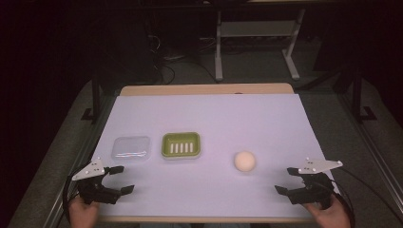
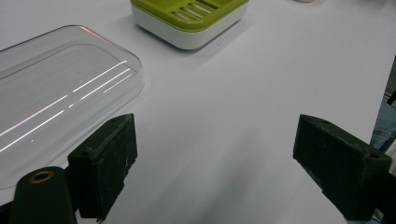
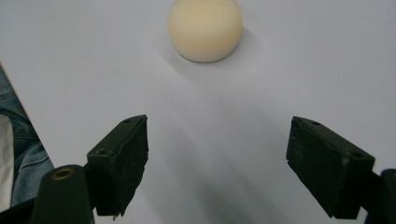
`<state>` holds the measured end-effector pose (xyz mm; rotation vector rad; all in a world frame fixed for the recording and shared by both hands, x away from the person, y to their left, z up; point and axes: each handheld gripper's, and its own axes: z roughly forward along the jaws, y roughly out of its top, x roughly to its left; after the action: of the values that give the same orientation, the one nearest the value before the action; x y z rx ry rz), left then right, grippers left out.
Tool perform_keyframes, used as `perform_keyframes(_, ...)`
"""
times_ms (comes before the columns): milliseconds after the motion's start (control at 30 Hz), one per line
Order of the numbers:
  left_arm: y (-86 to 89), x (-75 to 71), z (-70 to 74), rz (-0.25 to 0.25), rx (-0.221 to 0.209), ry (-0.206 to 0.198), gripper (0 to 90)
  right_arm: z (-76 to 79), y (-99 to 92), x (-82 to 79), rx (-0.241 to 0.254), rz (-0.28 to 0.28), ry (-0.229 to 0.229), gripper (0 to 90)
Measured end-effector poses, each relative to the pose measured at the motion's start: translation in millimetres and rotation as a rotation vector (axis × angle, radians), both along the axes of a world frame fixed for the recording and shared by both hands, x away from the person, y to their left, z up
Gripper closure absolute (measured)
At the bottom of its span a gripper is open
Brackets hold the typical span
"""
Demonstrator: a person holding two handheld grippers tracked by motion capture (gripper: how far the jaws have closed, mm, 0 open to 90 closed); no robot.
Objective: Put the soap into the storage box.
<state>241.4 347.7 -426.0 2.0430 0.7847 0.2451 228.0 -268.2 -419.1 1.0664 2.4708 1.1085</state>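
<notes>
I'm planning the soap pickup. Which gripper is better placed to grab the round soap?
Right. The right gripper sits open beside the soap, facing it; the left gripper is nearer the clear lid.

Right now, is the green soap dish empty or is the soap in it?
Empty. The green soap dish shows only bare slots, and the round soap sits apart on the table.

The worktop (image 1: 209, 90) is a pale wooden board, its top almost wholly covered by a white sheet (image 1: 214, 118). Three things lie directly on the sheet: a clear plastic lid (image 1: 130, 148) toward 9 o'clock, a green soap dish (image 1: 181, 145) just beside it at the centre, and a cream round soap (image 1: 244, 161) toward 4 o'clock, apart from the dish.
</notes>
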Motion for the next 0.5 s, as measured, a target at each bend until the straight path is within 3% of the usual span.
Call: perform_keyframes(500, 0.7, -4.4, 0.3, 0.0, -0.007, -0.007, 12.9, 6.6, 23.0, 22.3, -0.044, 0.052, 0.05, 18.8)
